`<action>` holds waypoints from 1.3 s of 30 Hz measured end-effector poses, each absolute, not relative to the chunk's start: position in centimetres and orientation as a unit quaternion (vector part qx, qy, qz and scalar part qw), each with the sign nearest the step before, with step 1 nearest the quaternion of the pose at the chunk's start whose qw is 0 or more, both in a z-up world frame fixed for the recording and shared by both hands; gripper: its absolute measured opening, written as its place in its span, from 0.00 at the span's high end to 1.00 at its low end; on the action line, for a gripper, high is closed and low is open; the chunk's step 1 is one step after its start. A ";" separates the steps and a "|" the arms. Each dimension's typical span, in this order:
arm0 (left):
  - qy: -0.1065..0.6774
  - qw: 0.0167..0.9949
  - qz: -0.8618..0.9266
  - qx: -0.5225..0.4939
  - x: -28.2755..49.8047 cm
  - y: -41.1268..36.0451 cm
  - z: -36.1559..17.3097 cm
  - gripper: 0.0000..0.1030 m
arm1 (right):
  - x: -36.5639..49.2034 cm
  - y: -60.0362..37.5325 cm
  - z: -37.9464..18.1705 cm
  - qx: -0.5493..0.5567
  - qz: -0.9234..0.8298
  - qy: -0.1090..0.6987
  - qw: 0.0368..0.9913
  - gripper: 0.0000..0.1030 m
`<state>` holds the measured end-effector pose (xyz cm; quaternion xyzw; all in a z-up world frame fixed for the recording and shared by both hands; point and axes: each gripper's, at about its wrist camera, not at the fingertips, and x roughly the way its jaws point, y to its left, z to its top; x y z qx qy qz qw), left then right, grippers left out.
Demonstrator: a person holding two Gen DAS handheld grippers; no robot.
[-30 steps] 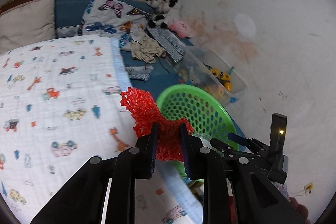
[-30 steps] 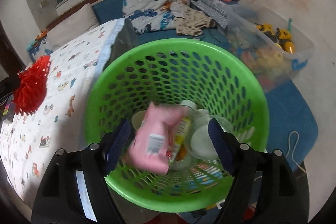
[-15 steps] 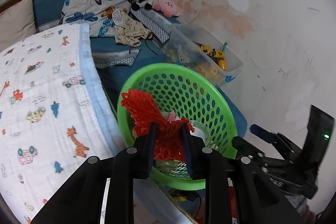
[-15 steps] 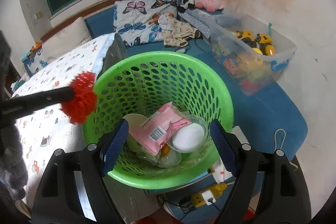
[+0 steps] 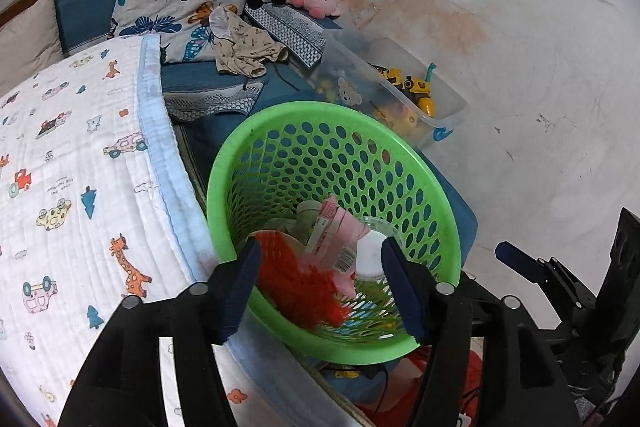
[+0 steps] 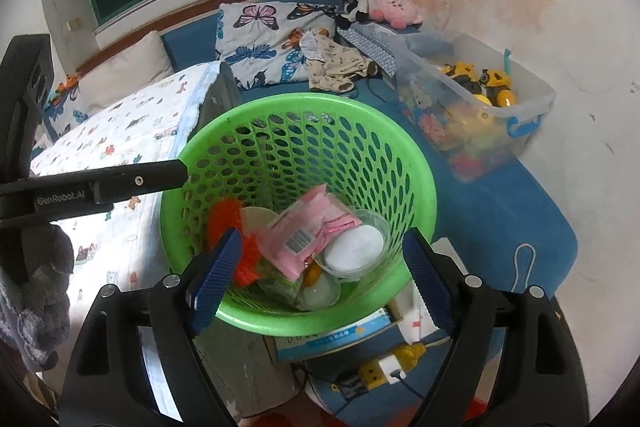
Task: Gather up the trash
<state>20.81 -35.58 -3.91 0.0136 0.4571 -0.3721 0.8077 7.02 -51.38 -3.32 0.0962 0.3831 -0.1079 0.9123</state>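
Observation:
A green perforated basket (image 5: pixel 436 187) (image 6: pixel 424 179) stands beside the bed and holds trash. In it are a pink packet (image 5: pixel 336 239) (image 6: pixel 308 231), a white-lidded clear cup (image 5: pixel 370 259) (image 6: pixel 352 247) and a red mesh net (image 5: pixel 296 283) (image 6: pixel 224 219). My left gripper (image 5: pixel 320 287) hovers over the basket's near rim with its jaws opening. The blurred red net shows between its fingers but is free of the pads, down inside the basket. My right gripper (image 6: pixel 324 275) hangs above the basket's near side, its jaws opening with nothing held between them.
A white blanket (image 5: pixel 80 167) with cartoon prints covers the bed to the left. A clear bin of toys (image 5: pixel 400 99) (image 6: pixel 480 107) sits behind the basket against the stained wall. A yellow power strip (image 6: pixel 384 371) with cables lies below the basket.
My left gripper carried the red net from over the blanket to above the basket, then opened and let it drop in. The pink packet left my right gripper and settled in the basket.

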 end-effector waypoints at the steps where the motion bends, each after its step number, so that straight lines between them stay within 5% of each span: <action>1: 0.455 0.809 -0.372 0.014 20.8 -35.4 -3.8 0.40 | 6.9 -51.2 -3.3 0.096 -0.107 0.383 0.912 0.20; 24: 0.390 0.881 -0.269 0.012 16.9 -21.1 -0.1 0.12 | 4.7 -43.3 -2.0 0.095 -0.055 0.364 0.925 0.11; 39: 0.375 0.904 -0.206 0.002 12.6 -12.0 0.1 0.08 | 2.7 -36.1 -1.7 0.061 -0.024 0.366 0.928 0.08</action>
